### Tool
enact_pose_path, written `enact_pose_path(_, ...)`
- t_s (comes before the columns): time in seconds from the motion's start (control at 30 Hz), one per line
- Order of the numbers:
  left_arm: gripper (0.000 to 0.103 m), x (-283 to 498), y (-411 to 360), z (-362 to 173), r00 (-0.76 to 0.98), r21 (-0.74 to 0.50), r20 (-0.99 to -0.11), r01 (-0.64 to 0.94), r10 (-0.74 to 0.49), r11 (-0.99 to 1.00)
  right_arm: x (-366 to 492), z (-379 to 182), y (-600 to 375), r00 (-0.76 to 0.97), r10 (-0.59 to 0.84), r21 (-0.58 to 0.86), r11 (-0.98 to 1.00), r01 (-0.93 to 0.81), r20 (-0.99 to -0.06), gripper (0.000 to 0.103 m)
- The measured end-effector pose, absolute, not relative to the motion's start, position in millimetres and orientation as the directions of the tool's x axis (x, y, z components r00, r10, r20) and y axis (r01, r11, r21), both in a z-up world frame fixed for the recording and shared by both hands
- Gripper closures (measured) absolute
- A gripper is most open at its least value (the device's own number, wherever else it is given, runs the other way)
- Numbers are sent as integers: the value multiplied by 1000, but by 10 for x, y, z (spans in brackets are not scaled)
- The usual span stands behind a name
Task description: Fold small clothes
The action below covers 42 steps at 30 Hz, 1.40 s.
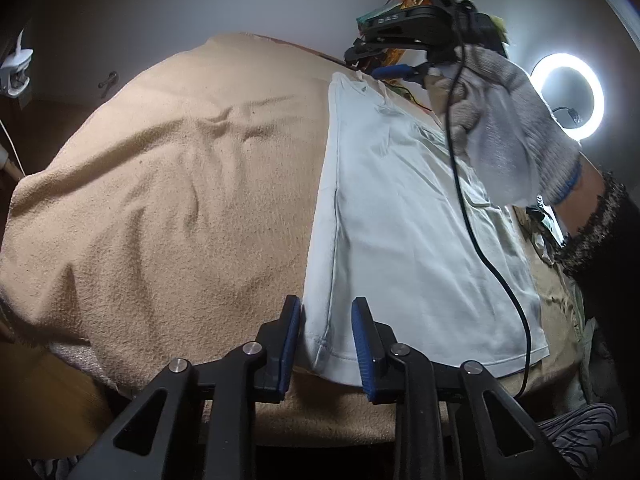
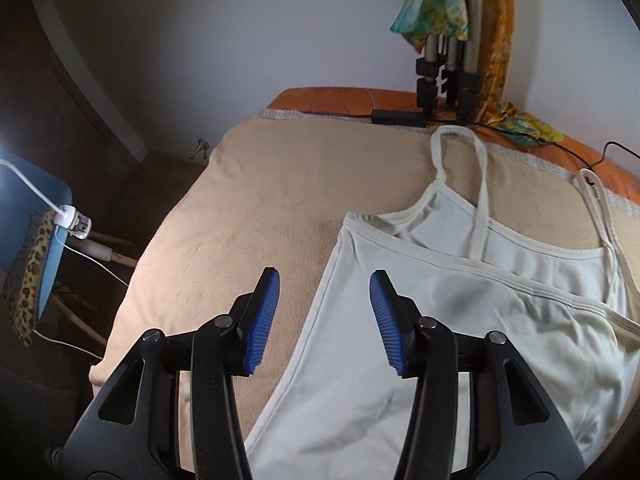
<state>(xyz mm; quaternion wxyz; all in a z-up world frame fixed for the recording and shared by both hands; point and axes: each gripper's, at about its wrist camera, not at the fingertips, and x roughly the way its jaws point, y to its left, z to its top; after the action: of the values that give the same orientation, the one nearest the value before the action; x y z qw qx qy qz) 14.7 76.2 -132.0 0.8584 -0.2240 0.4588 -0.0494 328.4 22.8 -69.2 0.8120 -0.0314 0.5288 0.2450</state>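
White camisole (image 2: 420,320) lies lengthwise, straps (image 2: 480,184) far.

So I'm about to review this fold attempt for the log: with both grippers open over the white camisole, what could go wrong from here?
Left gripper is open, straddling the hem corner of the white camisole; closing low could pinch the beige blanket too, dragging it along.

Right gripper hangs open over the side edge; the garment lies doubled there, so it may catch only one layer.

A black cable hangs over the garment and could snag it. Loose straps may trail out of the fold.
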Motion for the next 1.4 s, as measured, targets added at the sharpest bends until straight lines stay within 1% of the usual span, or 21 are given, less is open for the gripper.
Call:
enact_pose_path(0.07, 87, 152, 766, -1319, 576, -428, -765, -119, -289, 896, 3343, -772, 316, 319, 337, 179, 883, -434, -886, 58)
enact_pose_path(0.13, 89, 158, 774, -1313, 583, -428, -760, -116, -287, 896, 3410, -871, 401, 314, 303, 147, 888, -435, -900, 61)
enact_pose_path(0.17, 93, 158, 781, -1305, 587, -430, -757, -116, -287, 895, 3437, -907, 426, 311, 294, 140, 890, -435, -904, 62)
enact_pose_path(0.27, 99, 156, 798, -1285, 595, -443, -748, -114, -295, 889, 3531, -1029, 502, 310, 244, 95, 900, -426, -919, 65)
enact_pose_path(0.33, 99, 154, 811, -1284, 599, -454, -741, -112, -304, 884, 3592, -1109, 540, 307, 214, 71, 906, -417, -927, 67)
enact_pose_path(0.4, 100, 144, 817, -1271, 609, -462, -729, -103, -311, 881, 3638, -1180, 565, 295, 197, 62, 910, -410, -935, 74)
enact_pose_path(0.43, 100, 139, 811, -1261, 615, -462, -725, -98, -312, 882, 3655, -1217, 581, 291, 185, 53, 911, -409, -939, 75)
enact_pose_path(0.53, 100, 133, 792, -1219, 628, -458, -712, -78, -313, 885, 3647, -1256, 652, 320, 146, -7, 901, -433, -936, 83)
enact_pose_path(0.57, 100, 127, 779, -1206, 630, -457, -710, -73, -314, 887, 3649, -1263, 671, 329, 136, -24, 898, -439, -934, 87)
enact_pose_path(0.6, 100, 132, 776, -1203, 632, -456, -709, -71, -314, 887, 3660, -1269, 683, 332, 134, -28, 897, -441, -934, 92)
enact_pose_path(0.7, 100, 125, 763, -1171, 641, -459, -699, -63, -316, 886, 3702, -1264, 657, 327, 155, -5, 899, -438, -932, 98)
enact_pose_path(0.83, 101, 106, 672, -1072, 659, -445, -682, -27, -318, 895, 3672, -1125, 462, 336, 223, 66, 905, -420, -915, 99)
enact_pose_path(0.97, 101, 98, 501, -950, 671, -423, -662, 32, -333, 906, 3620, -920, 246, 365, 253, 84, 903, -421, -896, 99)
enact_pose_path(1.23, 101, 132, 47, -823, 659, -385, -647, 152, -384, 910, 3530, -614, -333, 418, 273, 102, 917, -386, -867, 99)
enact_pose_path(1.4, 101, 177, -232, -862, 625, -382, -658, 204, -420, 901, 3524, -605, -719, 428, 253, 98, 931, -353, -868, 99)
